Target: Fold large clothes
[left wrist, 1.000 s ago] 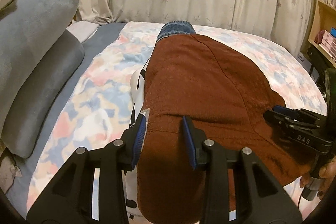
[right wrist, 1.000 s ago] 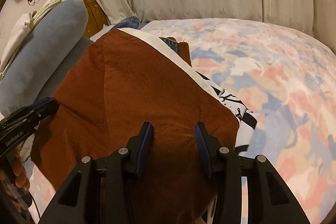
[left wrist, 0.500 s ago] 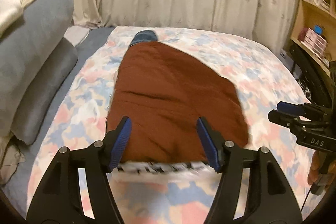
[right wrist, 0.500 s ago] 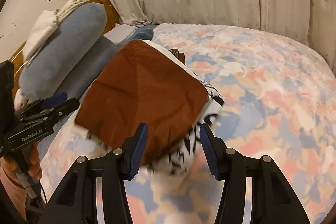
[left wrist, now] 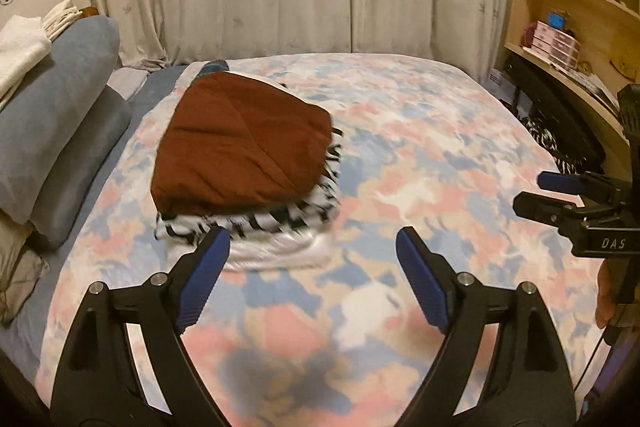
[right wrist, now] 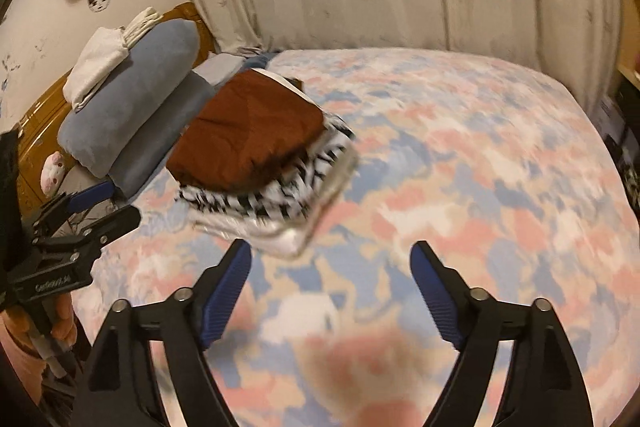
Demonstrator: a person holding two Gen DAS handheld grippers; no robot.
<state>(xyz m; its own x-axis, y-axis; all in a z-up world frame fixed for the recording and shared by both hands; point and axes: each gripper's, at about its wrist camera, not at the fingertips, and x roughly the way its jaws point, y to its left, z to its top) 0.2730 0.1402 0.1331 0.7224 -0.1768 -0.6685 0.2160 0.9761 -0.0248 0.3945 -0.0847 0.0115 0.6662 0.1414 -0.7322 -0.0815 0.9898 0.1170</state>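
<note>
Folded rust-brown garment, topmost on a black-and-white patterned stack beside the blue bolster, deposited as finished; left gripper and right gripper, jaws just spread, hold nothing.

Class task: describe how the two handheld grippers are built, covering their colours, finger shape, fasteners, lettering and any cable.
Both the left gripper and the right gripper are black frames with two long tapering fingers, faced inside with ribbed blue pads and pinned with silver bolts. White lettering, "DAS", marks the right one's side; a thin dark cable hangs beneath it.
</note>
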